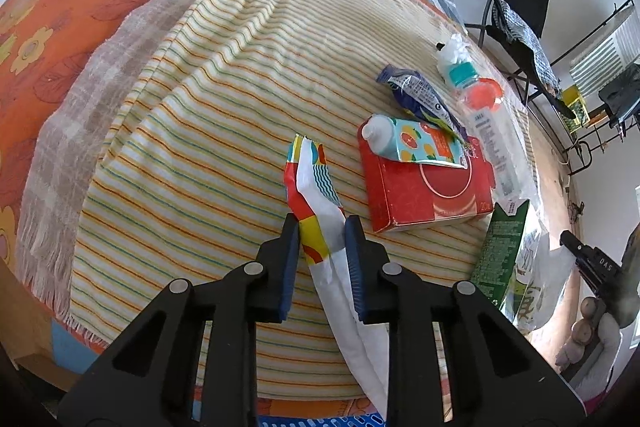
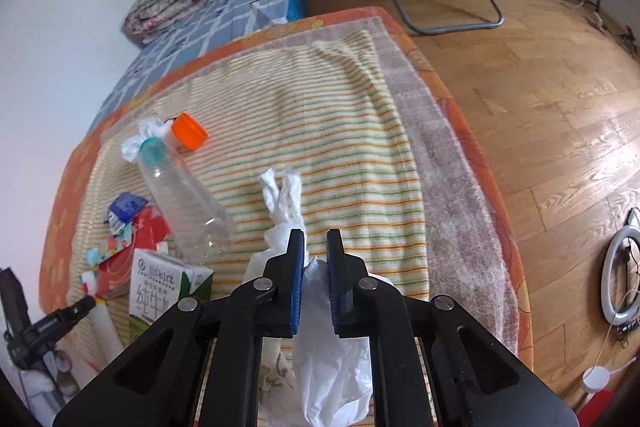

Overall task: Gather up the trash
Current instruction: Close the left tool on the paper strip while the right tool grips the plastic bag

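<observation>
Pickup step: left gripper (image 1: 322, 227) clamps a colourful wrapper (image 1: 310, 183) at frame centre, right gripper (image 2: 314, 247) pinches a white plastic bag (image 2: 332, 367) low centre; next, likely drop wrapper into bag.

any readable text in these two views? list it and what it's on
"纯牛" in large characters, last one cut off: white-and-green milk carton.
"20", beside a blurred mark: corner of the red box.
"DAS": right gripper.
Too small or blurred: carton's green side panel, clear bottle label, blue wrapper, citrus pouch.
</observation>
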Demonstrator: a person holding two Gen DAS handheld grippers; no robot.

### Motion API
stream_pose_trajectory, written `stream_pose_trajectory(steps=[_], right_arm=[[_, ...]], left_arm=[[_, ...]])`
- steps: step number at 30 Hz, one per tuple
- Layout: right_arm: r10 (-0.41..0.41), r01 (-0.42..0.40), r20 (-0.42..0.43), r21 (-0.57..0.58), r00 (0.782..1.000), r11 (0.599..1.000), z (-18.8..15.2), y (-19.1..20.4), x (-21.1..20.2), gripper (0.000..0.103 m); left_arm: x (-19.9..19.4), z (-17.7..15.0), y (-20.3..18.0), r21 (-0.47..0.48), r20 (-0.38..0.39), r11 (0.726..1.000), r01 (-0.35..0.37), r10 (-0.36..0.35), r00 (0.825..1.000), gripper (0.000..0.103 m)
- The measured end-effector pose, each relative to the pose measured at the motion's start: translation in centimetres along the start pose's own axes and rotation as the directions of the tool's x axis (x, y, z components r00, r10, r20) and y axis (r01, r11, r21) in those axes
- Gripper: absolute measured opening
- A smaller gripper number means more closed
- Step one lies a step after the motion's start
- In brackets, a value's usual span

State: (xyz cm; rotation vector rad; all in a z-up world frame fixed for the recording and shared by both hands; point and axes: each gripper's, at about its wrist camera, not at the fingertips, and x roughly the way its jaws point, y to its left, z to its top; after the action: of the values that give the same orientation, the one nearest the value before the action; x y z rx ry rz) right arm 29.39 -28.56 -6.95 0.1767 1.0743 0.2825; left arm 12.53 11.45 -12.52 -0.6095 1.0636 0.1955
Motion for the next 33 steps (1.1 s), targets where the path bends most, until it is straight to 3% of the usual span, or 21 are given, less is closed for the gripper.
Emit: stream_pose_trajectory(steps=[2,4,5,6,8,11,14,16,17,18,19,22,33], right_arm=[[-0.013,0.013,-0.001,0.001,1.0,1.0,-0.1,-0.1,0.3,0.012],[-0.029,0.029,-0.023,0.009,0.999,1.0,0.1,-0.3,0.9,0.016],[-0.025,0.026,-0.041,0.016,0.999,1.0,0.1,-0.4,1.2,0.03],[-0.016,0.018,-0.055,0.03,0.998,0.999,0.2,-0.6,1.4,0.051],[0.015,-0.013,-0.055,0.054,0.998,0.998,0.3,-0.8,1.8,0.065],[0.014,-0.011,-0.066,0.033,0.998,0.999,0.5,0.0,2.5,0.065],[-0.055,0.051,-0.088,-0.049,0.995,0.997,0.3,1.6,3.8,0.065],[-0.1,0.09,-0.093,-0.103,0.991,0.991,0.2,2.7,4.5,0.063],[-0.118,0.107,-0.085,-0.125,0.989,0.986,0.1,3.1,4.7,0.045],[-0.125,0.113,-0.085,-0.131,0.989,0.985,0.1,3.2,4.7,0.017],[-0.12,0.108,-0.091,-0.124,0.989,0.986,0.1,3.1,4.6,0.01],[-0.038,0.034,-0.069,-0.061,0.997,0.998,0.2,2.4,3.2,0.005],[0.049,-0.047,0.073,-0.039,0.996,0.998,-0.7,2.2,-3.2,0.004]], left_arm=[[0.7,0.1,0.3,-0.03,-0.034,0.999,-0.01,0.009,0.999,0.048],[0.8,0.2,0.4,-0.055,-0.023,0.998,0.004,-0.006,1.0,0.049],[0.9,0.2,0.3,-0.052,-0.021,0.999,-0.004,0.003,1.0,0.049],[0.9,0.3,0.0,-0.044,-0.019,0.999,-0.013,0.012,1.0,0.049],[1.2,0.4,-0.4,-0.032,-0.012,0.999,-0.032,0.032,0.999,0.049],[1.5,0.5,-1.0,-0.003,0.003,0.998,-0.063,0.063,0.998,0.048],[1.9,0.6,-1.4,0.03,0.018,0.995,-0.098,0.097,0.995,0.037],[2.0,0.9,-1.2,0.028,0.02,0.995,-0.091,0.091,0.996,0.033],[2.0,1.0,-1.0,0.024,0.018,0.996,-0.085,0.084,0.996,0.029],[1.9,1.1,-0.8,0.018,0.016,0.997,-0.079,0.079,0.997,0.026],[1.7,1.2,-0.5,0.011,0.014,0.998,-0.068,0.068,0.998,0.026],[0.6,1.2,0.1,0.009,0.035,0.998,-0.055,0.054,0.998,0.025],[-5.5,-0.3,0.3,0.037,0.147,0.999,0.009,-0.014,0.989,0.019]])
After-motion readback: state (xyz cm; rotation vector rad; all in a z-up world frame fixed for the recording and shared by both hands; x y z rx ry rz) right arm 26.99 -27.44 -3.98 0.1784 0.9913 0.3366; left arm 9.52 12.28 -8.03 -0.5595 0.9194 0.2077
